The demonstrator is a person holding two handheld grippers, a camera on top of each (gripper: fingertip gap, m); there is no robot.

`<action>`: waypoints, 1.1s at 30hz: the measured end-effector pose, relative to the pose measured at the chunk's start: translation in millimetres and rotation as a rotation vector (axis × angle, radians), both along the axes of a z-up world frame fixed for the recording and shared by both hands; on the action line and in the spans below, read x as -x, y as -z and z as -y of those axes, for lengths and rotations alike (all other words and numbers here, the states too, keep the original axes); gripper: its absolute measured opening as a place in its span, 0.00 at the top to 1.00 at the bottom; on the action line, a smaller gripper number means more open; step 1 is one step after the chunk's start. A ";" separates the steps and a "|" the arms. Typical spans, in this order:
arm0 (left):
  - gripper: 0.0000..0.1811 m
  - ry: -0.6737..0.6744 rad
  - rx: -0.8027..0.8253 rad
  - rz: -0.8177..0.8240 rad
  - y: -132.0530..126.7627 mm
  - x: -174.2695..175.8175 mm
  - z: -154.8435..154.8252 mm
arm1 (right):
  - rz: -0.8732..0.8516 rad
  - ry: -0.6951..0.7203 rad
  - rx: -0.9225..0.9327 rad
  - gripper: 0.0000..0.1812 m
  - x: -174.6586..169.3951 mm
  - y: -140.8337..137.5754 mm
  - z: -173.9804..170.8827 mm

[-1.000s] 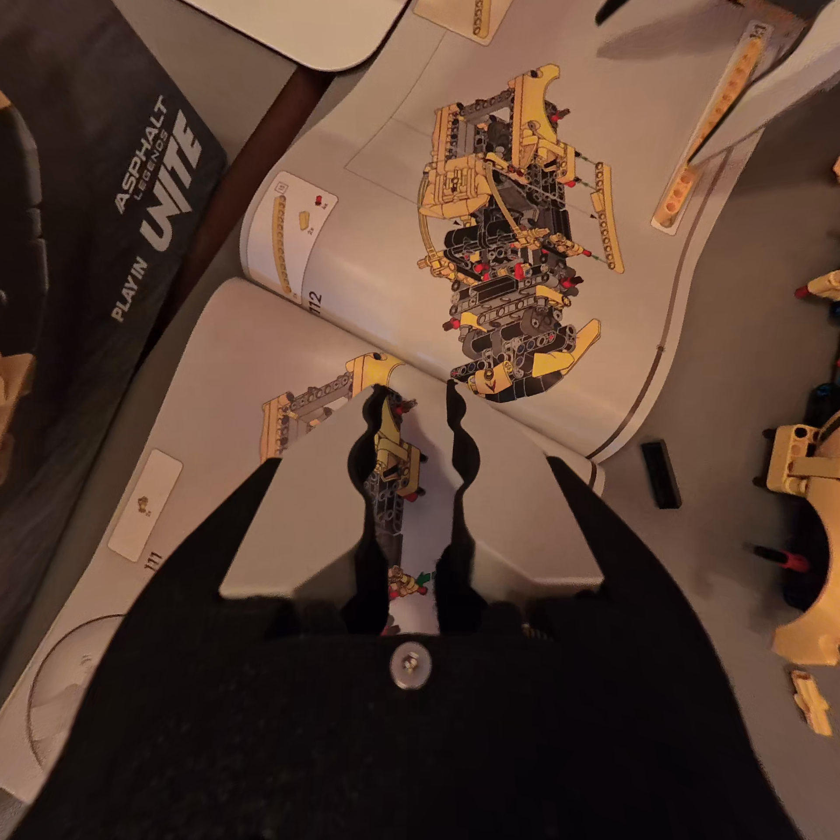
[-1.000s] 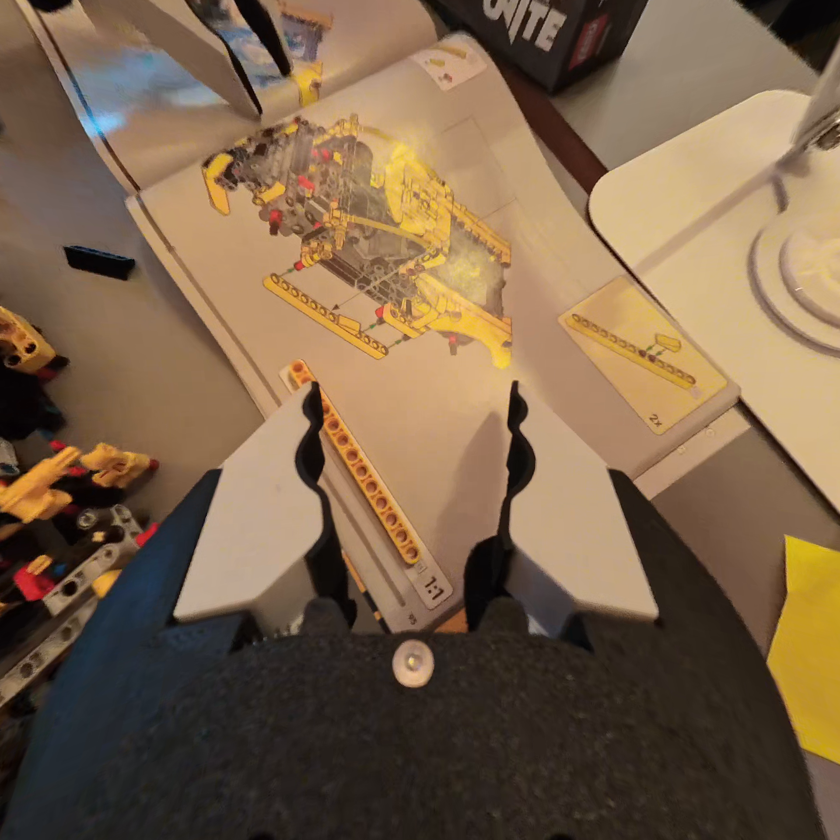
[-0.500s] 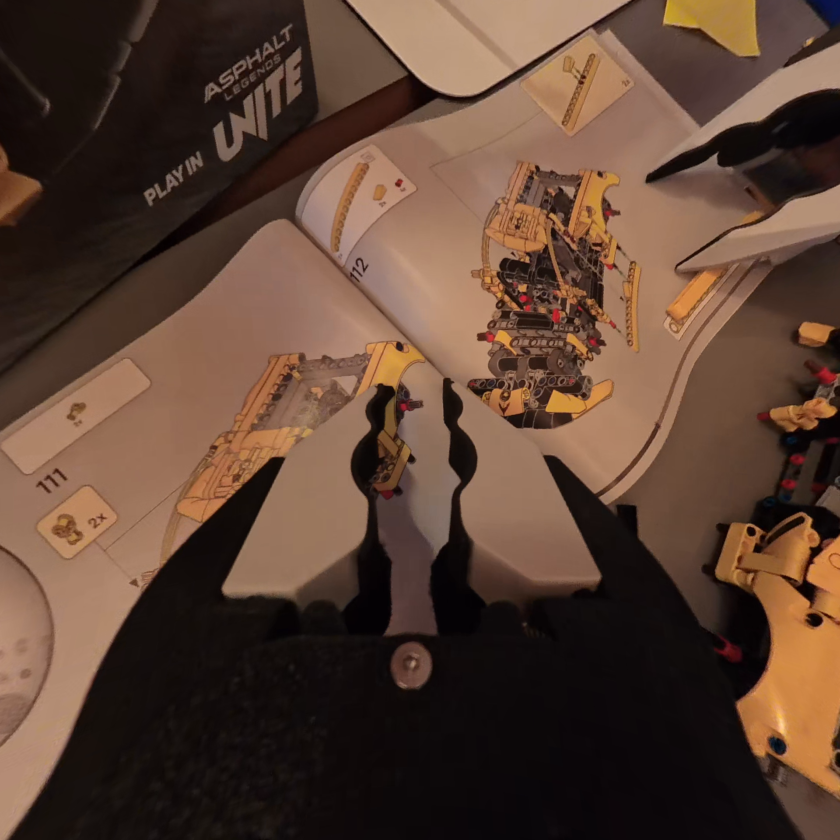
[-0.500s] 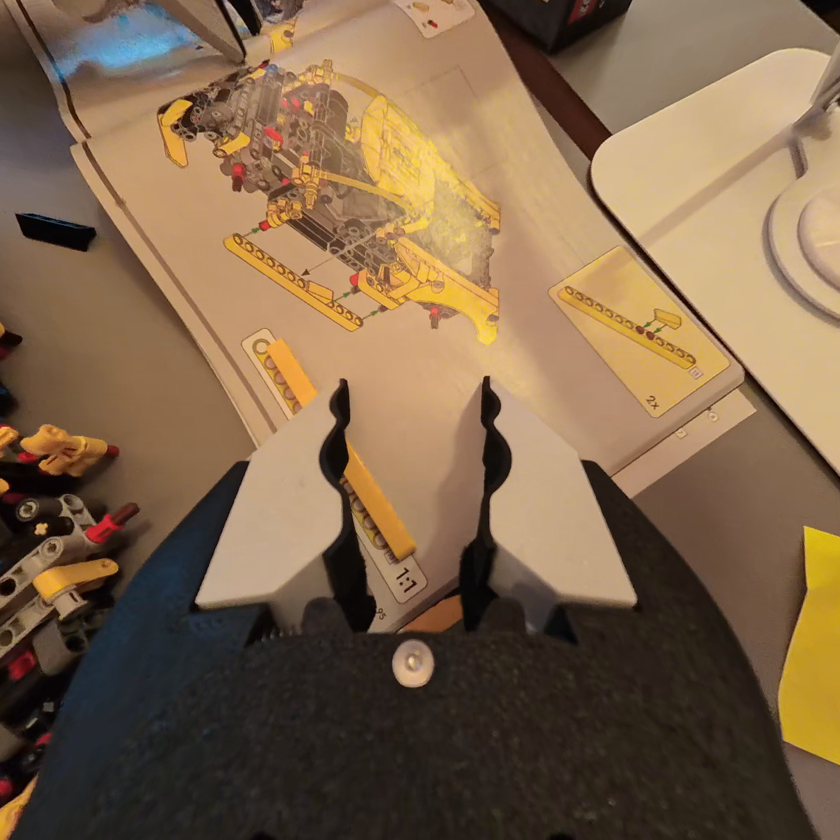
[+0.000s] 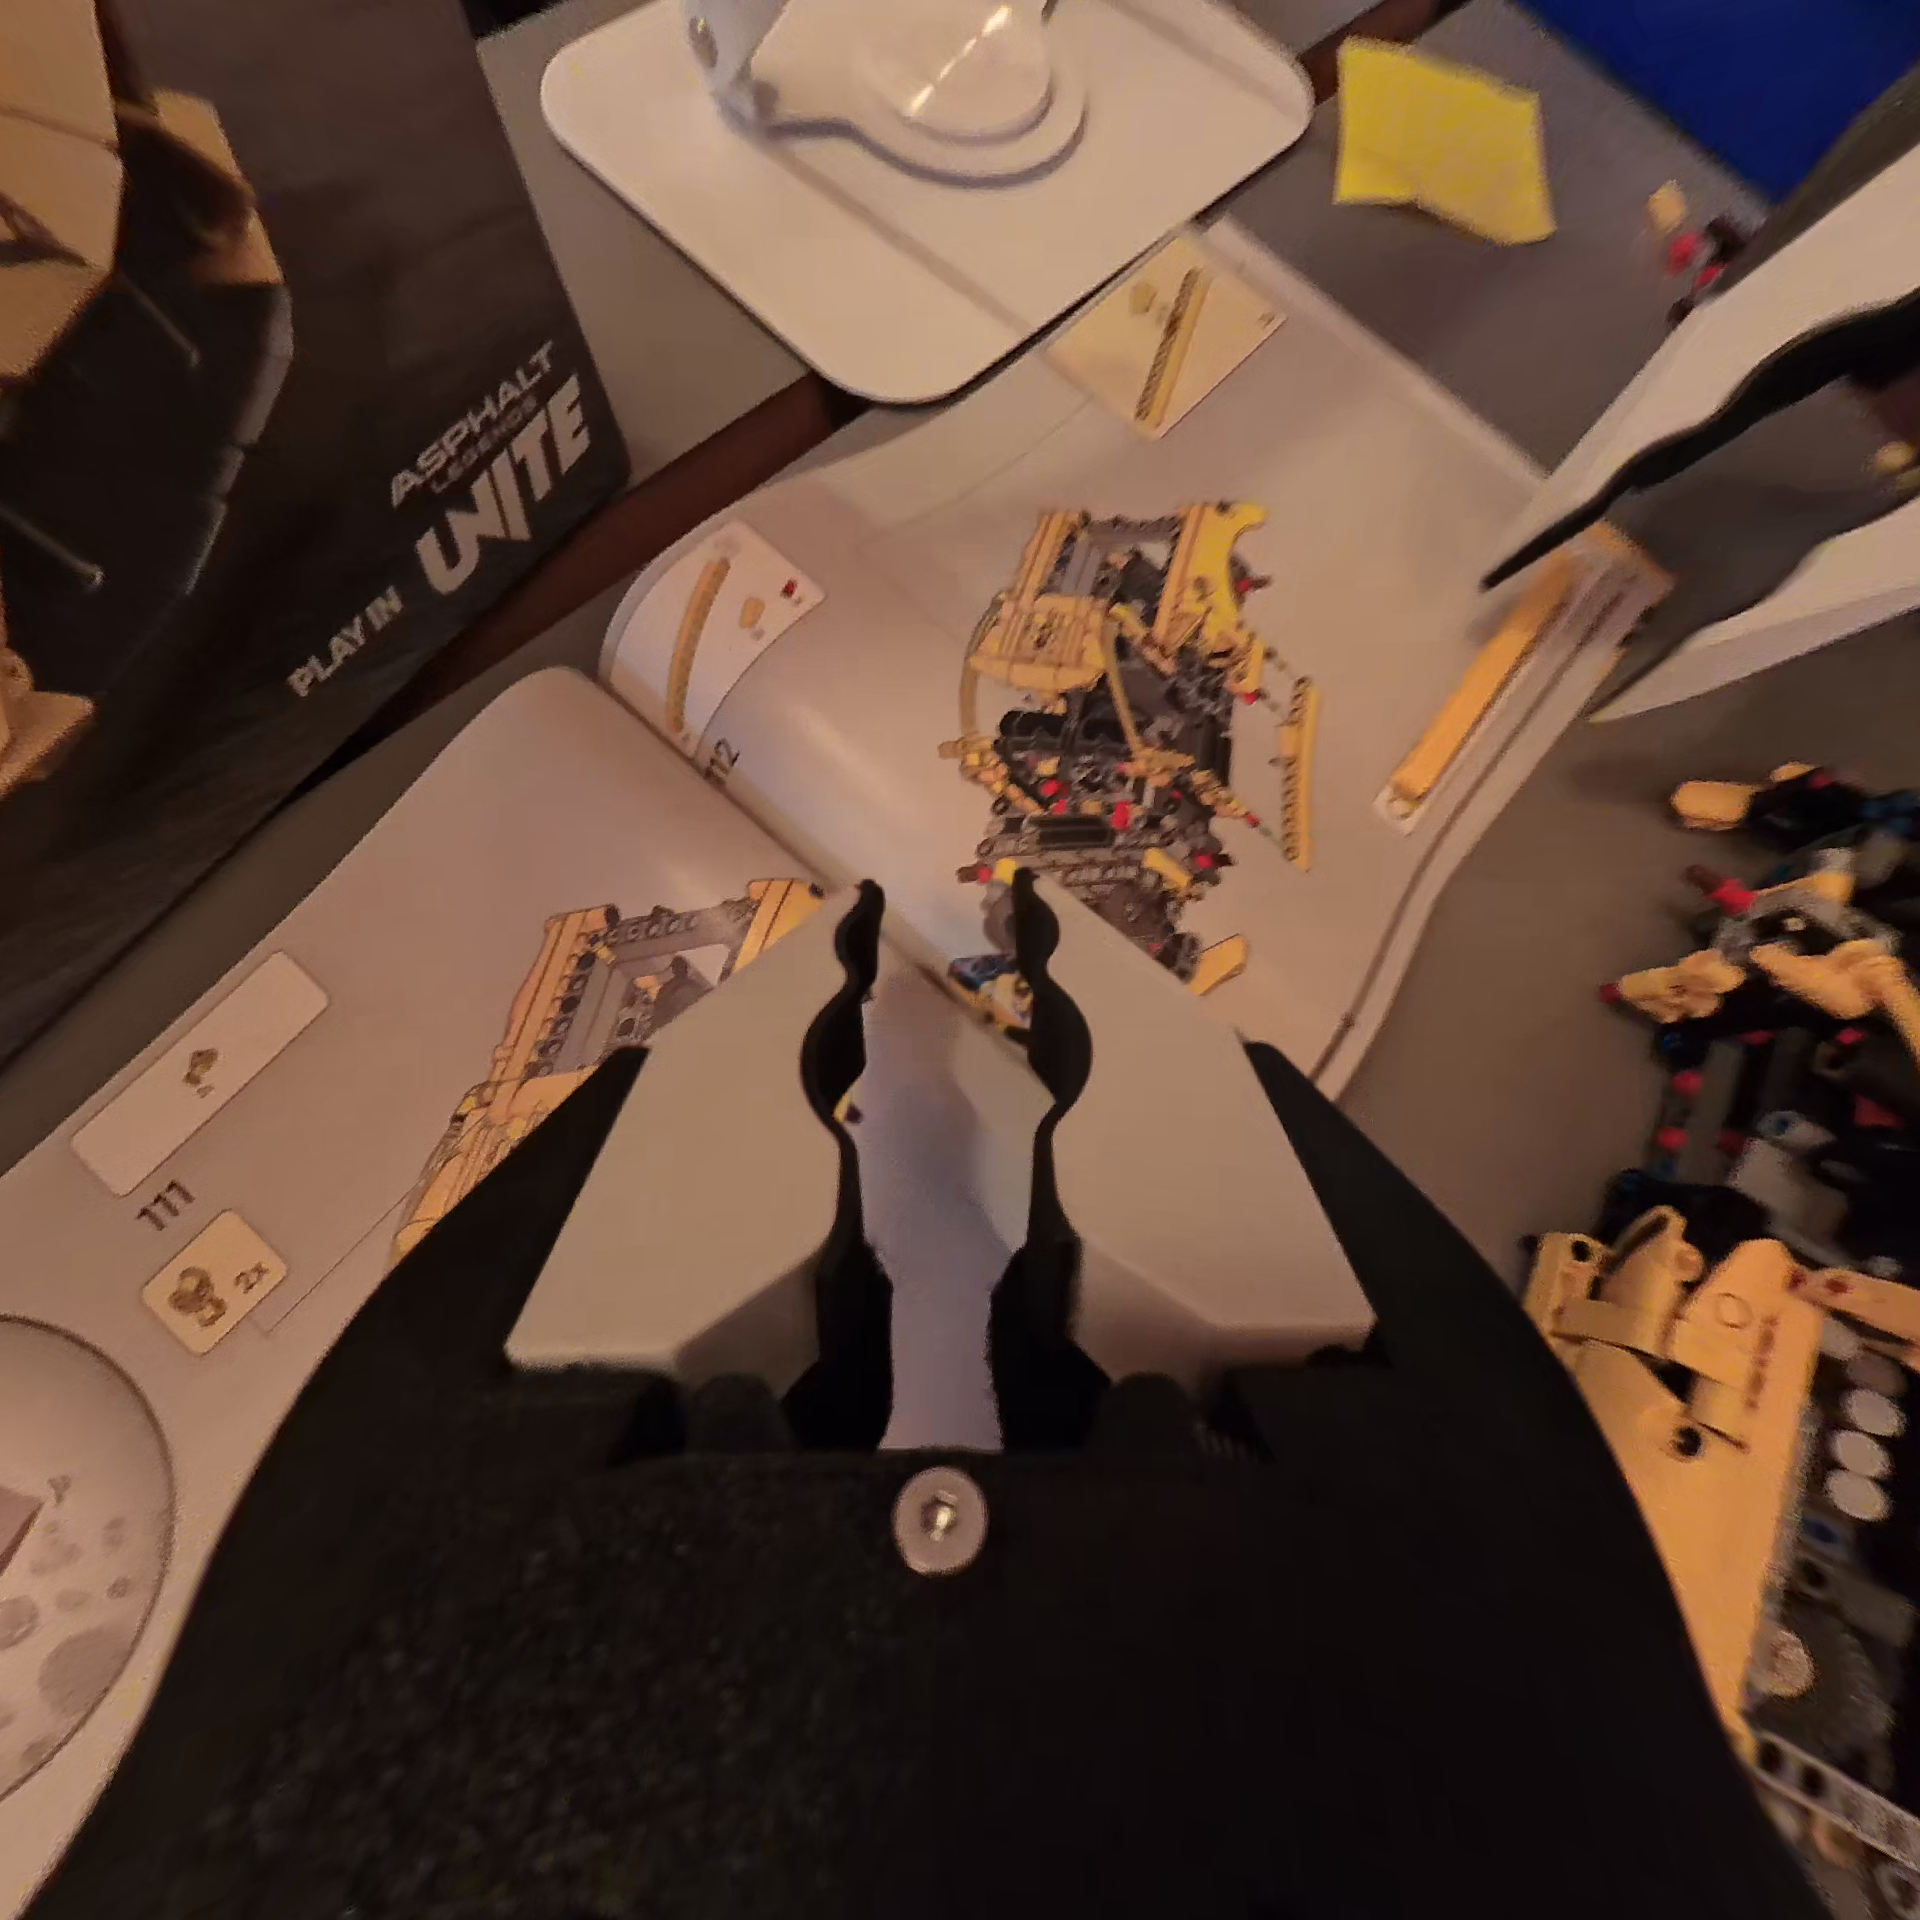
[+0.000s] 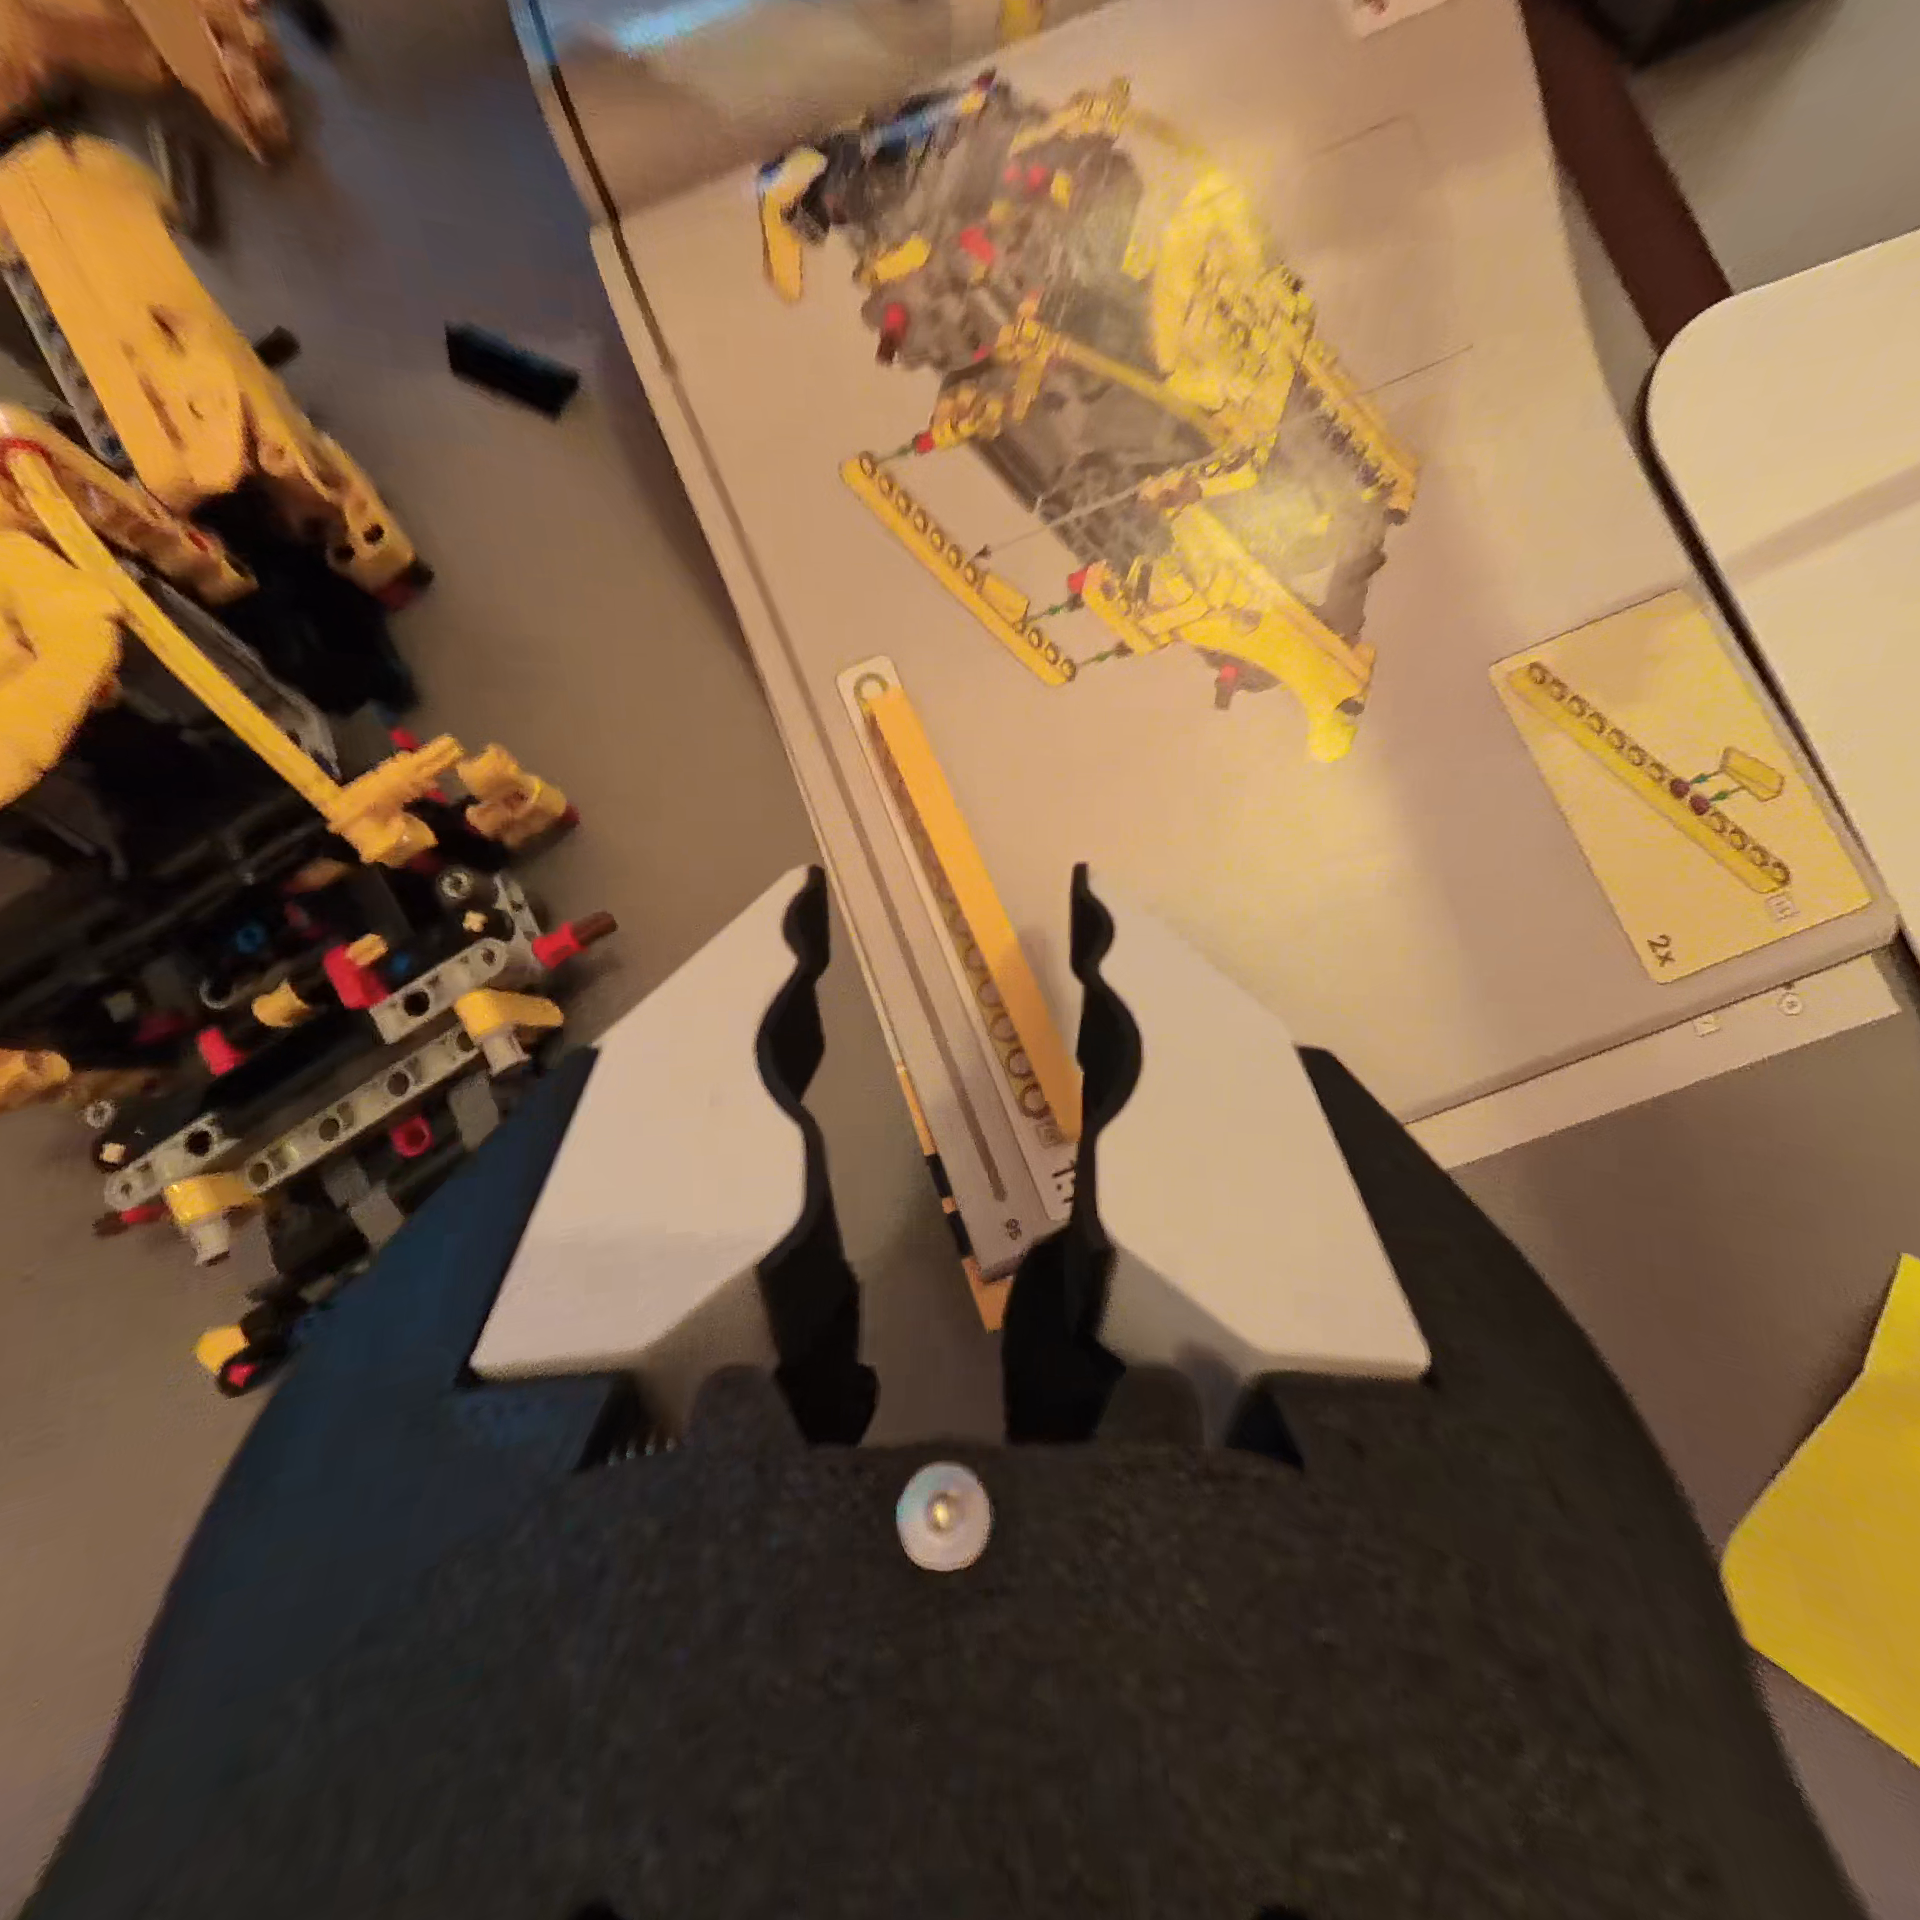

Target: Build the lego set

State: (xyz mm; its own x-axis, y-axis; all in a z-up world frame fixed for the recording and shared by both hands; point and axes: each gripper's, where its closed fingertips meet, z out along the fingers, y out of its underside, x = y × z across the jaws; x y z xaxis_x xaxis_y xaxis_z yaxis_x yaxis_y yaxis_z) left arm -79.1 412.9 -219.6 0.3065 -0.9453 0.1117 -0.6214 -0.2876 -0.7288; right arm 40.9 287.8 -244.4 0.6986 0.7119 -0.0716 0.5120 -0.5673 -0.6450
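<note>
An open instruction booklet [image 5: 883,644] lies on the grey table. A long yellow beam [image 6: 956,862] stands on its edge on the booklet's [image 6: 1299,883] near corner. My right gripper [image 6: 945,878] is open, with one finger on each side of the beam. The beam's near end is against the right-hand pad. My left gripper [image 5: 940,894] is open and empty above the booklet's fold. The left wrist view also shows the beam [image 5: 1475,686] and the right gripper [image 5: 1579,603]. The partly built yellow and black model [image 6: 208,520] stands left of the booklet.
A black box [image 5: 364,416] stands beyond the booklet. A white lamp base [image 5: 914,187] and a yellow paper [image 5: 1444,156] lie near it. A small black piece [image 6: 509,364] lies between the model and the booklet. The model [image 5: 1714,1371] fills the left wrist view's right edge. The tips of one gripper are about 20 cm away from the tips of the other. It is some 12 cm from my left tips to the small black piece [image 6: 509,364].
The right gripper's fingers have narrowed around the yellow beam, which has turned from flat onto its edge. The left gripper has drawn back from the page, so more of the table shows.
</note>
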 end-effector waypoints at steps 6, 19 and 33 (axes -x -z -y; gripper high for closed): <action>0.86 0.046 -0.012 0.027 -15.6 -0.2 7.8 | 0.182 -0.048 -0.019 0.96 -7.1 12.7 -3.2; 0.34 0.587 0.058 -0.212 -25.3 84.1 180.2 | 0.107 -0.315 0.013 0.96 180.8 -8.8 205.6; 0.28 0.422 -0.108 -0.166 20.5 74.3 208.5 | 0.060 -0.291 -0.017 0.90 182.3 17.2 182.4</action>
